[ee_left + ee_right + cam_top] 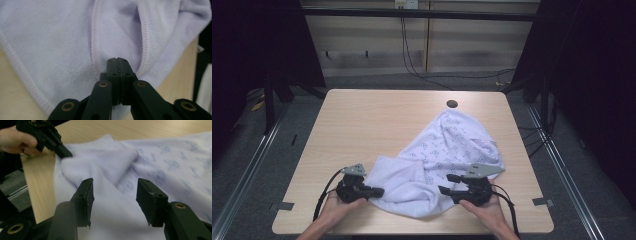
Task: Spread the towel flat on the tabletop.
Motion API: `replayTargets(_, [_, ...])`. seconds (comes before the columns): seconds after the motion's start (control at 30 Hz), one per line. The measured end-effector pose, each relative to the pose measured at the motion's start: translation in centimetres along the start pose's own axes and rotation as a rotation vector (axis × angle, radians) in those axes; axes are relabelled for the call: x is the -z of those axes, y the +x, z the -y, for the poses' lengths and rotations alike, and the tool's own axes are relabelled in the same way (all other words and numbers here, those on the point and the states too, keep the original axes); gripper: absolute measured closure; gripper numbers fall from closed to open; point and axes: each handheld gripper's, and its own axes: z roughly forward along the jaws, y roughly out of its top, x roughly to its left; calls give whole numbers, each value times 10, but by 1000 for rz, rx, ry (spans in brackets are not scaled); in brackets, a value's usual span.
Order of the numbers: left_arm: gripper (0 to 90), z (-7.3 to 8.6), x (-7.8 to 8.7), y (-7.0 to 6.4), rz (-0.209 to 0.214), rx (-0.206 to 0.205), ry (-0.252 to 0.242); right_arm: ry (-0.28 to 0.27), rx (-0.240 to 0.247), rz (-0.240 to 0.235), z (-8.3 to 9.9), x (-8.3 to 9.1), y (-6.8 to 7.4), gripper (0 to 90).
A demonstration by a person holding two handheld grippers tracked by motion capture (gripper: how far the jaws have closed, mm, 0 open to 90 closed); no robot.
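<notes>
One clamp on, one off: risk is the cloth dragging or bunching if the left pulls alone.
Left gripper (373,191) jaws closed flat on the hem of the lavender printed garment (447,150), lower centre-right of the high view on the table (362,120). Right gripper (113,200) gapes wide, fabric between its jaws, gripping nothing; a thin hem bite could slip.

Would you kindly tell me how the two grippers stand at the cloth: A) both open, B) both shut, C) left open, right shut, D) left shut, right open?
D: the left gripper has its jaws pressed together at the pale printed cloth, while the right gripper has its jaws apart above it.
</notes>
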Motion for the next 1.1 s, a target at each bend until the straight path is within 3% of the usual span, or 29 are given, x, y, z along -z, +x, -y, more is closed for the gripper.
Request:
replayTargets(0.07, [796,-1,6,0,23,0,-50,12,14,-53,-9,-18,7,477])
replayTargets(0.1, [786,-2,10,3,15,7,-82,25,23,-79,-14,-27,12,478])
replayTargets(0.23, [774,-7,16,32,-65,97,-168,69,54,-182,-27,-63,26,487])
replayTargets(0.33, [772,-10,11,45,-76,97,-143,120,64,-199,-29,-87,27,473])
replayTargets(0.43, [758,-7,5,44,-100,89,-98,185,75,-191,-22,-101,26,435])
replayTargets(0.47, [756,-7,5,43,-111,87,-100,208,60,-212,-18,-104,25,465])
replayTargets(0.5, [755,-7,5,42,-124,82,-94,216,66,-217,-15,-103,26,565])
replayTargets(0.6, [764,-5,3,41,-138,77,-76,202,91,-192,-10,-92,27,850])
replayTargets(0.63, [767,-5,3,41,-138,77,-76,202,91,-192,-10,-92,27,850])
replayTargets(0.67, [767,-5,3,39,-149,60,-69,154,50,-184,-11,-76,21,876])
replayTargets(0.7, [767,-5,3,39,-149,60,-69,154,50,-184,-11,-76,21,876])
replayTargets(0.77, [767,-5,3,35,-167,49,-64,74,13,-111,-16,-42,6,885])
replayTargets(0.87, [767,-5,3,36,-162,56,-64,34,-28,-20,-9,-7,-16,886])
replayTargets(0.93, [772,-5,3,34,-157,62,-60,40,-54,39,4,14,-29,886])
replayTargets(0.97, [772,-5,3,34,-157,62,-60,40,-54,39,4,14,-29,886])
replayTargets(1.0, [772,-4,2,30,-140,56,-48,52,-96,92,20,32,-40,886])
replayTargets(1.1, [772,-2,0,18,-100,47,-18,85,-159,162,43,53,-52,885])
